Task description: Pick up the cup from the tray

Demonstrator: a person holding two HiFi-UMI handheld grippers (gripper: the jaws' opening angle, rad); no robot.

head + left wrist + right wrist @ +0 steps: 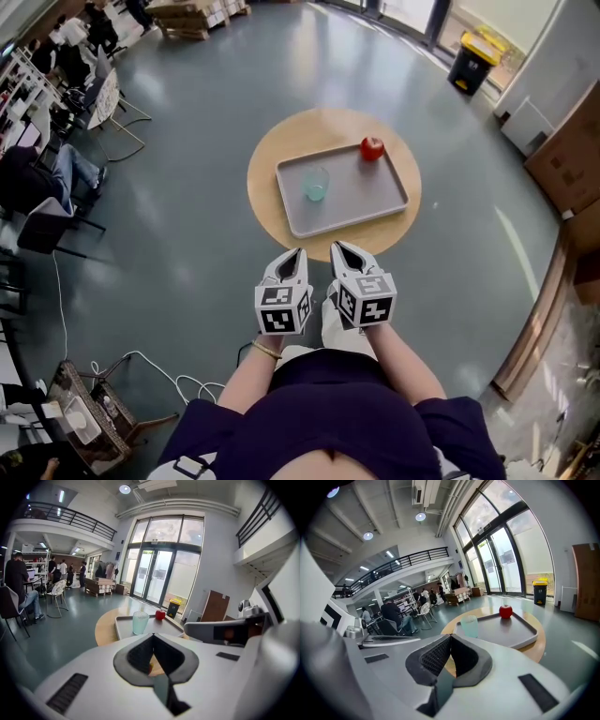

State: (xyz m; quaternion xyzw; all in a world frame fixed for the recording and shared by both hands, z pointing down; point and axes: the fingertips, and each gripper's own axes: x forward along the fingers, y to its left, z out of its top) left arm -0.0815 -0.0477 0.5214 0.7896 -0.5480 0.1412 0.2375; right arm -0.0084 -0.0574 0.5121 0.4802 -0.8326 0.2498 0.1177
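A pale green translucent cup stands upright at the left of a grey tray on a round wooden table. The cup and tray lie ahead in the left gripper view, and the cup also shows in the right gripper view. My left gripper and right gripper hang side by side short of the table's near edge, both shut and empty, well apart from the cup.
A red apple sits in the tray's far right corner. Grey floor surrounds the table. Chairs and seated people are at the far left, a black bin with a yellow lid at the far right, cardboard sheets at the right wall.
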